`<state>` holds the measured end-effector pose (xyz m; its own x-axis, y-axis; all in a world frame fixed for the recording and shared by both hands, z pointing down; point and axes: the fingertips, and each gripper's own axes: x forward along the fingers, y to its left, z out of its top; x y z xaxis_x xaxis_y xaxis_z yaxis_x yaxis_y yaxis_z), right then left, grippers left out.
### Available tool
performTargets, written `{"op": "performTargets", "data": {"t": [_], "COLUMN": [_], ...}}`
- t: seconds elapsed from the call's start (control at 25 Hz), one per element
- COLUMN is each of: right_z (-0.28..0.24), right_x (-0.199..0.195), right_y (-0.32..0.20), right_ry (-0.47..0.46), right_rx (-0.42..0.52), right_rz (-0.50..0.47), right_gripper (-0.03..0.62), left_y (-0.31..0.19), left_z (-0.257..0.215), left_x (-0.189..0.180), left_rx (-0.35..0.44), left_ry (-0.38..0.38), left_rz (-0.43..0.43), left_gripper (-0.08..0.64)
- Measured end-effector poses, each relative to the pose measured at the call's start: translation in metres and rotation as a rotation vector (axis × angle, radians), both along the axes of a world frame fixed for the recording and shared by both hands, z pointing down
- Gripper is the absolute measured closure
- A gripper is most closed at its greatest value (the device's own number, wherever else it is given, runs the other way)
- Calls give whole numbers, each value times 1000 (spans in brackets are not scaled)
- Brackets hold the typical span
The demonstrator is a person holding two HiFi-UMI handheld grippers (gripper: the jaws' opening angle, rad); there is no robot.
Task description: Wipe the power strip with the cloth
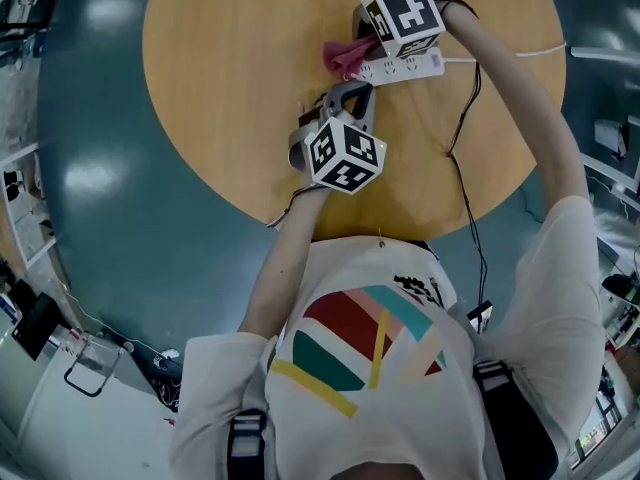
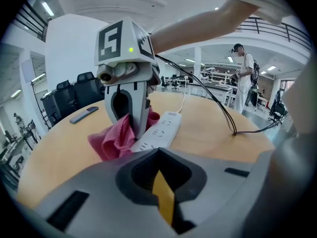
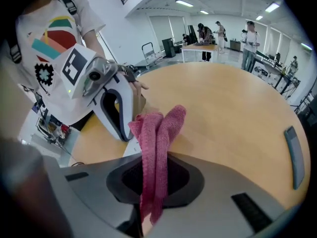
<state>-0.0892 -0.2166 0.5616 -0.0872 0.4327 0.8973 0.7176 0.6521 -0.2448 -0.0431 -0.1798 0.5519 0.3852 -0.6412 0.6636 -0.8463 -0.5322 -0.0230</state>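
Left gripper [image 1: 348,96]: jaws closed, empty, just beside power strip [image 2: 163,128].
Right gripper [image 2: 133,130]: clamped on pink cloth [image 3: 156,133], over the power strip.

Illumination is bright and even, supplied by ceiling strip lights [image 3: 184,3]. The floor [image 1: 90,183] carries soft glare patches. Shadows on the bench [image 1: 230,88] are faint. All views show fisheye bending and dark corners. The nearest foreground in both gripper views is out of focus.

cloth [image 1: 343,56] against power strip [image 1: 412,67], on table [image 1: 240,88]
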Motion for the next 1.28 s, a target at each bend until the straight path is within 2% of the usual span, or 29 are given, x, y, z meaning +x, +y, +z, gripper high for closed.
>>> {"op": "performTargets", "data": {"t": [0.12,0.24,0.48,0.72,0.76,0.8,0.88,0.96,1.04,1.16,1.28], "right_z": [2,5,3,7,6,2,-6,-12,-17,-20,-16], "right_x": [27,57,106,131,132,132,131,134,136,138,146], "right_y": [-13,-29,-57,-66,-69,-74,-85,-92,-95,-98,-96], "right_ry": [69,123,163,172,161,140,86,35,-18,-73,-92], "right_rx": [62,112,136,201,213,216,181,80,-38,-130,-181], "right_rz": [-54,-50,78,143,189,278,571,896,1147,1403,1560], "right_gripper": [554,554,554,554,554,554,554,554,554,552,554], "left_y": [0,0,-3,-1,-1,-1,1,2,0,0,3], "left_z": [0,1,-3,2,2,1,-1,0,-1,-6,-8], "left_x": [0,0,1,-1,-1,-1,2,5,4,2,10], "left_rx": [-4,-5,2,3,2,0,-3,0,4,8,12], "left_ry": [2,0,-6,-5,-4,-2,-1,-7,-13,-16,-25], "left_rz": [-7,-7,-9,-15,-16,-16,-11,-3,3,7,7], "left_gripper": [517,517,517,517,517,517,517,518,517,517,517]}}
